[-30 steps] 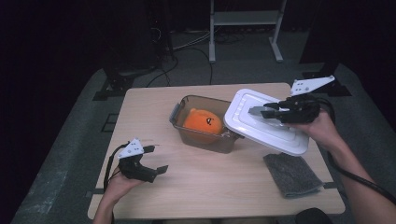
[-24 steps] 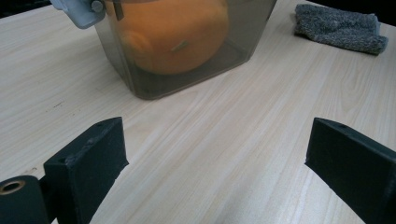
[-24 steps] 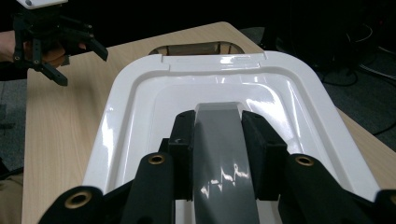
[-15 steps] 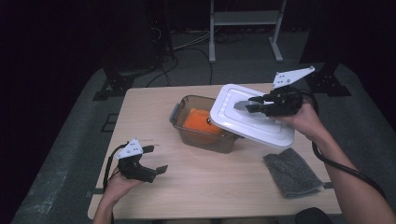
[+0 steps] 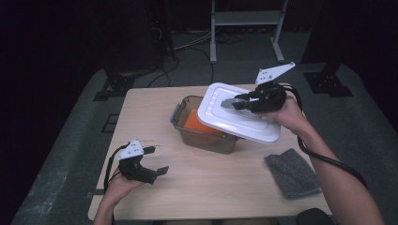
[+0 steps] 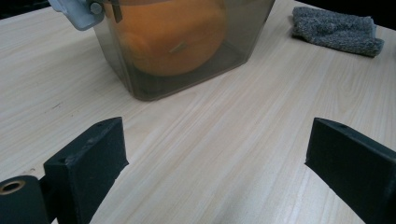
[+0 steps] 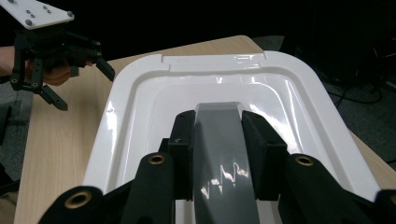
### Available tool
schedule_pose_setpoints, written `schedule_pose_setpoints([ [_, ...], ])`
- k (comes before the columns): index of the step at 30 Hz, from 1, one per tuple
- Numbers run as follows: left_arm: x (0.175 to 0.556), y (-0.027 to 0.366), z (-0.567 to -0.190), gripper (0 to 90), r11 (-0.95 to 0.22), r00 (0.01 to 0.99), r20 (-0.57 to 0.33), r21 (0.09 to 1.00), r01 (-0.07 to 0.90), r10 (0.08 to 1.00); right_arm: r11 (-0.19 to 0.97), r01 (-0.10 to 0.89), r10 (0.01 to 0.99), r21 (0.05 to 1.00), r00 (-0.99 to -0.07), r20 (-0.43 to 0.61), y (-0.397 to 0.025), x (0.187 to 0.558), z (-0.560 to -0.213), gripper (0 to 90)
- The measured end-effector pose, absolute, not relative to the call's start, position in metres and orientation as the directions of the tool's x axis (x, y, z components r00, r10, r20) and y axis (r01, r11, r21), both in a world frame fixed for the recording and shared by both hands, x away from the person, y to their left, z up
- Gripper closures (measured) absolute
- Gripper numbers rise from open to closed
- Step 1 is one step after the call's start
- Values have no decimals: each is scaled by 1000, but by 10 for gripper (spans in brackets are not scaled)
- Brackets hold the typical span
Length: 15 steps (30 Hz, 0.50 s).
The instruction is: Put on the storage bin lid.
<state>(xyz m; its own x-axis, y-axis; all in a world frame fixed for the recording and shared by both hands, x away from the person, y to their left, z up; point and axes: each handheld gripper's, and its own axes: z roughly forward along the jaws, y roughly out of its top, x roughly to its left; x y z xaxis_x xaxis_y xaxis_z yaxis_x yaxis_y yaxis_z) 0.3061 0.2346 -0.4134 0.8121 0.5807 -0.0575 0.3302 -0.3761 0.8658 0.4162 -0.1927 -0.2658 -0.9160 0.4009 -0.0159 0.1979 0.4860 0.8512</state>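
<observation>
Since a second ago, our right gripper [image 5: 240, 103] has carried the white lid [image 5: 237, 119] leftward from the table's right edge, so it now hangs tilted over the tub [image 5: 206, 136], covering its right part but not seated. We clench the lid by the grey handle [image 7: 224, 140] on its top, jaws closed on either side of it. Lid looks like light, stiff, glossy plastic, likely slippery at the rim, so we judge the raised handle the surest hold. Inside the smoky clear tub sits an orange [image 6: 173, 37]. Our left gripper [image 5: 152, 161] rests released on the near left of the table [image 5: 220, 187], jaws wide apart, facing the tub and well apart from it. Beyond the tub lies a grey cloth [image 5: 293, 173].
</observation>
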Motion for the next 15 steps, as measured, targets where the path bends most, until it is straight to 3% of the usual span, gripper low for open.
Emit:
schedule_pose_setpoints([
  [15, 304, 236, -413, 42, -378, 811, -54, 865, 330, 583, 496, 185, 375, 848, -927, -17, -167, 433, -269, 655],
])
